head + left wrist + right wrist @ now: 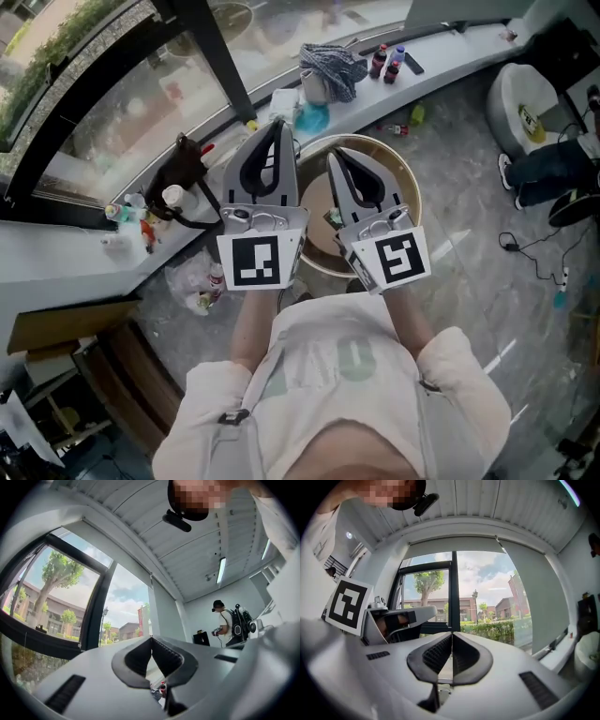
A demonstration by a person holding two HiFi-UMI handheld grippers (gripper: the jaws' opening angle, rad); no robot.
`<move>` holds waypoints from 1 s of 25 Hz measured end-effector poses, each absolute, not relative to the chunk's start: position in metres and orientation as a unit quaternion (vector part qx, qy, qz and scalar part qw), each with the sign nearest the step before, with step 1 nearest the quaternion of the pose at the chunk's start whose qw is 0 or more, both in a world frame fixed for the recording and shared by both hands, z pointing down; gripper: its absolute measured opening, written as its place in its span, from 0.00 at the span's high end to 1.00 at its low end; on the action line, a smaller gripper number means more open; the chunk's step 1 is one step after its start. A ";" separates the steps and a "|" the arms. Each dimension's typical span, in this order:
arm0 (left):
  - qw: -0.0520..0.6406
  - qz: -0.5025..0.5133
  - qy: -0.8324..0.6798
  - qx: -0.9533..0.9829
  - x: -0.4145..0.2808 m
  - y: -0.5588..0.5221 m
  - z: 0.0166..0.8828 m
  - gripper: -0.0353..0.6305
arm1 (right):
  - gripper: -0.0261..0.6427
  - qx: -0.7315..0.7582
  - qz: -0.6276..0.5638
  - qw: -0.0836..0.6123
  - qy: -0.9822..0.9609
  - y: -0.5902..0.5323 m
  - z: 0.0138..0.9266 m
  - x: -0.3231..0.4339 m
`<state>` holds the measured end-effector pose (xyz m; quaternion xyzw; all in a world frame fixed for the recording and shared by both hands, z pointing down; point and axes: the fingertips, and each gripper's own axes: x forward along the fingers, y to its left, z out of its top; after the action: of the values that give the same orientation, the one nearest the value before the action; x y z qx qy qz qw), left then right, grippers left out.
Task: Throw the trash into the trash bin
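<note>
The round trash bin (411,180), with a tan rim, stands on the floor below my raised hands; some scraps lie inside. My left gripper (278,127) and right gripper (334,156) are held side by side over it, pointing at the window. Both are shut with nothing between the jaws. In the left gripper view the left gripper (151,640) has its pads pressed together against the window and ceiling. In the right gripper view the right gripper (452,634) meets at the tips, with the left gripper (396,619) beside it.
A crumpled plastic bag of litter (195,283) lies on the floor left of the bin. The curved window sill (441,49) carries bottles (387,63), a grey cloth (334,66) and a black bag (178,171). Another person (226,622) stands at the room's far end.
</note>
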<state>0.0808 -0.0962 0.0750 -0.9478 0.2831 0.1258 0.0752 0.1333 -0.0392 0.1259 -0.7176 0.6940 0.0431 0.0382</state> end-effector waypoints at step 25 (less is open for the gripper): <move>-0.151 -0.272 0.131 -0.941 0.231 -0.021 0.555 0.49 | 0.94 -0.775 -0.177 -0.073 0.602 0.046 0.369 0.290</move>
<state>0.2308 -0.0208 0.5546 -0.9413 0.1310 -0.2723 -0.1506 0.2900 0.0463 0.3688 -0.7755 0.6016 -0.1773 -0.0730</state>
